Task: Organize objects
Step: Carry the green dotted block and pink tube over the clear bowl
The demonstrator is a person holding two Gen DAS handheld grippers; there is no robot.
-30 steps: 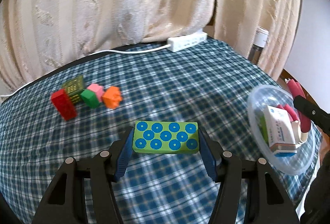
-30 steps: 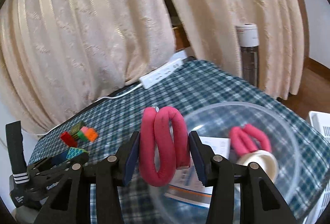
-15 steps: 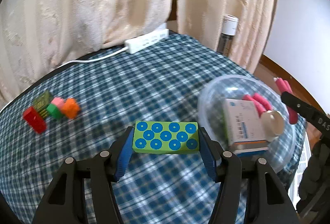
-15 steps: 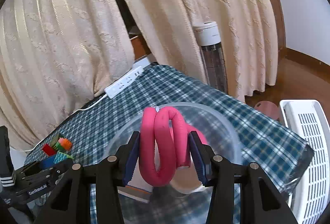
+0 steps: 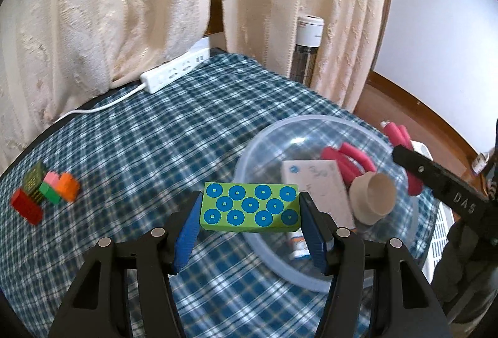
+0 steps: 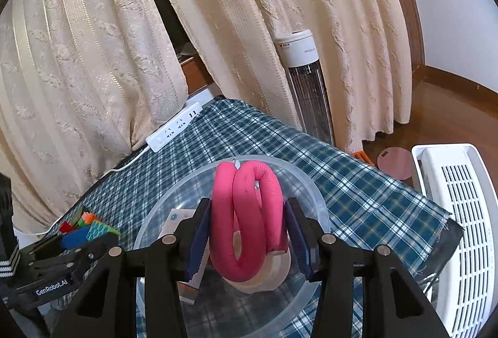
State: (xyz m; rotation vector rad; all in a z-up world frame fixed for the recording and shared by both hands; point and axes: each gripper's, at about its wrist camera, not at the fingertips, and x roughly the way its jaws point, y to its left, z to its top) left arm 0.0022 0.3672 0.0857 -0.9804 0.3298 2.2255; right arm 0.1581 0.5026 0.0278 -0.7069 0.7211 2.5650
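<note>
My left gripper (image 5: pixel 250 210) is shut on a green block with blue dots (image 5: pixel 250 206), held in the air by the near rim of a clear plastic bowl (image 5: pixel 249 151). The bowl holds a white box (image 5: pixel 317 182), a beige tape roll (image 5: pixel 372 193) and a pink foam roller (image 5: pixel 348 156). In the right wrist view my right gripper (image 6: pixel 247 232) is shut on a twisted pink foam roller (image 6: pixel 246 213) above the same bowl (image 6: pixel 314 192). The left gripper (image 6: pixel 90 233) with the block shows at lower left there.
A cluster of small coloured blocks (image 5: pixel 46 192) lies at the left of the checked tablecloth (image 5: pixel 155 136). A white power strip (image 5: pixel 174 70) sits at the far edge by the curtains. A tower heater (image 6: pixel 306 83) and a white slatted appliance (image 6: pixel 460 213) stand beyond the table.
The left gripper has carried the green block rightward to the bowl's rim; the coloured blocks slid left in view. The right gripper has moved over the bowl with the pink roller.
</note>
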